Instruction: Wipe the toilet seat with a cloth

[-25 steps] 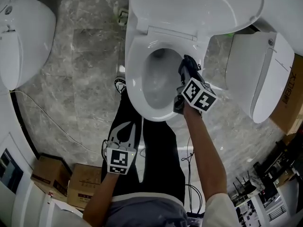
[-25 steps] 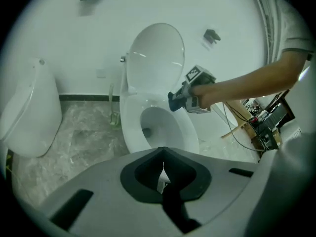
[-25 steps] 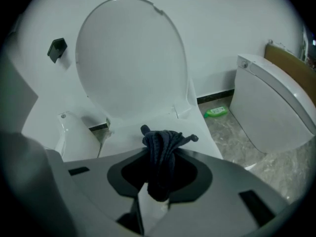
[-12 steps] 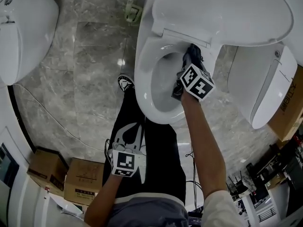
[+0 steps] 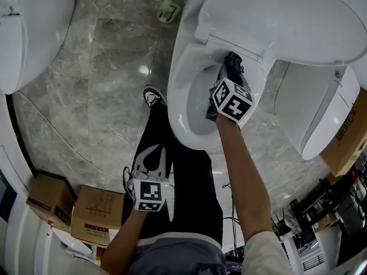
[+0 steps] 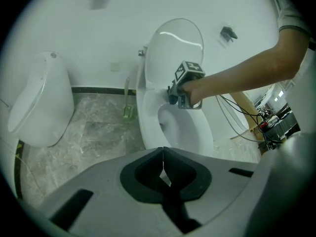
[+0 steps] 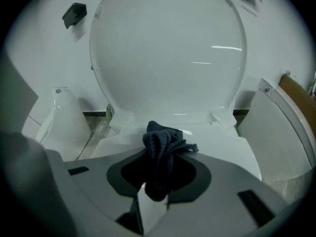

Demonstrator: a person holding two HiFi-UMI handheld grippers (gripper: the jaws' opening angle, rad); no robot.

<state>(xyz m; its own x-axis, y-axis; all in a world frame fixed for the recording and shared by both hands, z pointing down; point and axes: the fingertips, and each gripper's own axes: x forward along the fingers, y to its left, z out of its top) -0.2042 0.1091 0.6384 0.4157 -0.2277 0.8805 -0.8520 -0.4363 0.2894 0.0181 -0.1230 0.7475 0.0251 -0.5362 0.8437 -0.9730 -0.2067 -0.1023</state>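
The left claw (image 6: 162,155) hung idle over the person's trousers, near the front edge of the toilet. Its jaws were pressed together with nothing between them.

The seat (image 5: 182,99) lay down with the lid (image 5: 287,16) raised behind it. The whole ring looked evenly white and glossy, with no smear or damp track to tell wiped parts from unwiped. Judging by where the cloth sat, the wiping was under way at the seat's back edge, just below the lid hinge. The front edge and both sides probably remained to be covered, though that could not be read from the surface.

The cloth (image 7: 164,143) was dark and ribbed, wadded into a thick twist. Its loose top fold spilled forward and appeared to rest on the seat's back edge.

The right claw (image 7: 157,179) was clamped on the cloth's lower part and angled down at the seat.
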